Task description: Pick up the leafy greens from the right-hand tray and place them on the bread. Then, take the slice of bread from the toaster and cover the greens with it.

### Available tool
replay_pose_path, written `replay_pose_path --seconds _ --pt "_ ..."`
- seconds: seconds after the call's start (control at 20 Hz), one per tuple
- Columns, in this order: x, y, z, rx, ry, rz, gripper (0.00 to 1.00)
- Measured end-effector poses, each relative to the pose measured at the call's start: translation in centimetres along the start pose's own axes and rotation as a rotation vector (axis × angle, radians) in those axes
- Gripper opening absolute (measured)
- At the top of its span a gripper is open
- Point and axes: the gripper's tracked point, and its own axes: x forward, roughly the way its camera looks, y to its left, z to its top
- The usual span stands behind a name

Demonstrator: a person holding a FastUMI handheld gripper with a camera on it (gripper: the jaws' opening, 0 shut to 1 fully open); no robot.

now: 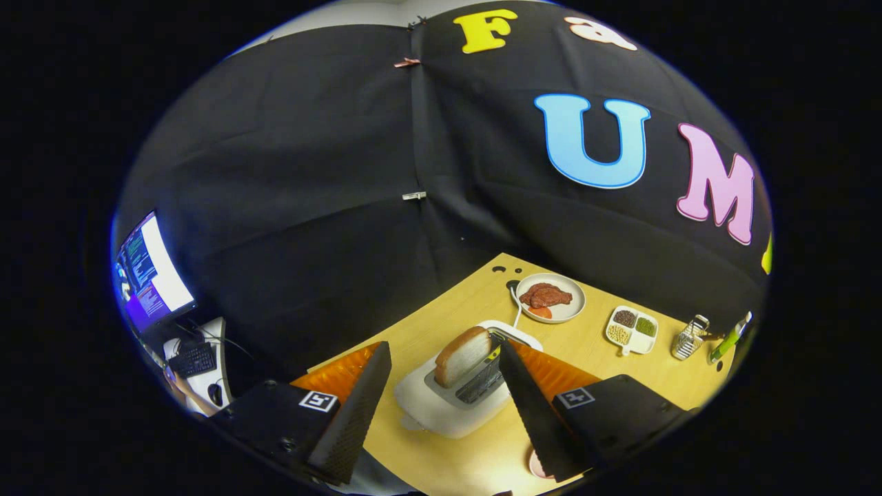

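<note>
- My hand-held gripper (441, 406) hangs above the surface (475, 303) with its two fingers spread wide and nothing between them; the risks below are my own judgement.
- The slice of bread (462, 355) stands upright in the white toaster (448, 406), just ahead of and between my fingers, sticking well out of the slot. Coming down off-centre, one finger could knock the toaster body and shove it across the surface rather than closing on the slice.
- The slice looks soft. Squeezing too hard could dent or tear it; too lightly, it could slip back into the slot as I lift.
- The leafy greens and the bread they belong on I cannot make out from here. Orange trays (551, 372) lie behind both fingers, which hide most of them, so I cannot tell what is on them. Taking the toaster slice before the greens are laid would put the steps out of order.
- Toward the far edge sit a plate of meat (551, 297), a divided dish of beans (632, 329), a small metal grater (689, 337) and a green-handled tool (730, 339). A wide swing toward the right-hand side could clip them.
- The toaster's cord (515, 310) runs toward the plate and could snag if the toaster gets dragged.
</note>
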Motion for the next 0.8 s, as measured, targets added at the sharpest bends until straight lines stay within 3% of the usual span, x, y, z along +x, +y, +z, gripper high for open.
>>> replay_pose_path --seconds 0.45,0.6,0.75,0.8 --pt "9.2 -1.6 -3.9 0.141 0.151 -0.119 0.96" --pt "10.7 -2.7 -4.9 0.223 0.195 -0.187 0.85" --pt "11.9 -3.5 -5.8 0.23 0.217 -0.23 0.84" --pt "12.1 -3.2 -6.5 0.237 0.238 -0.228 0.75"
